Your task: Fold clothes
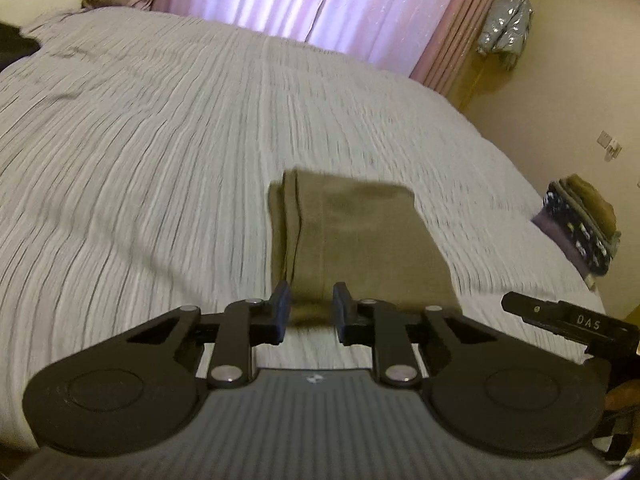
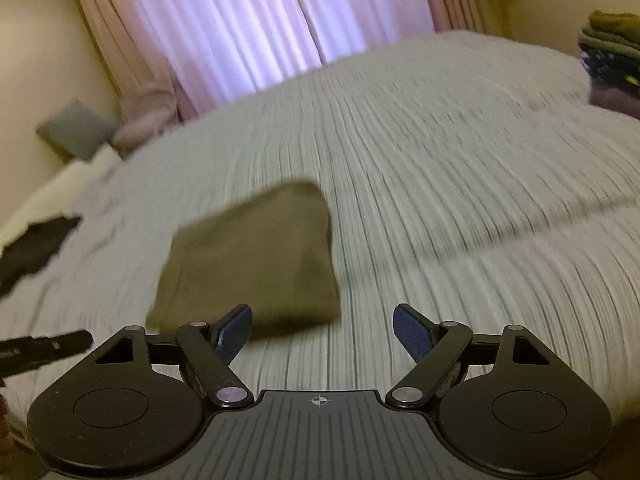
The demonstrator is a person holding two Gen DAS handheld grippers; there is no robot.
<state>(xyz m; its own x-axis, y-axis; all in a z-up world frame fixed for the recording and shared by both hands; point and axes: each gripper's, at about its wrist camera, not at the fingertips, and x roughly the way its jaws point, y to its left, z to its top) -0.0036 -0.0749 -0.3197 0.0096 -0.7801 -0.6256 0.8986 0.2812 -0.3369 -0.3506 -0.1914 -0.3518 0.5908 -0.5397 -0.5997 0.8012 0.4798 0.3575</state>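
Left gripper [image 1: 308, 312] is hovering with jaws narrowly apart at the near edge of the folded olive garment [image 1: 352, 240], clamping nothing. Right gripper [image 2: 322, 334] is standing wide apart, empty. Garment is lying on the ribbed bedspread [image 1: 140, 140].

The folded garment [image 1: 352, 240] lies on the bed [image 1: 160, 140], just before both grippers. A stack of clothes [image 1: 580, 224] sits at the bed's right edge, curtains [image 1: 320, 0] behind.

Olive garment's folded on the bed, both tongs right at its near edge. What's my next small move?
Probably ease the left tongs onto the near edge of the folded garment and pinch it: that edge sits in their gap, unpinched, while the right tongs gape over bare bedspread.
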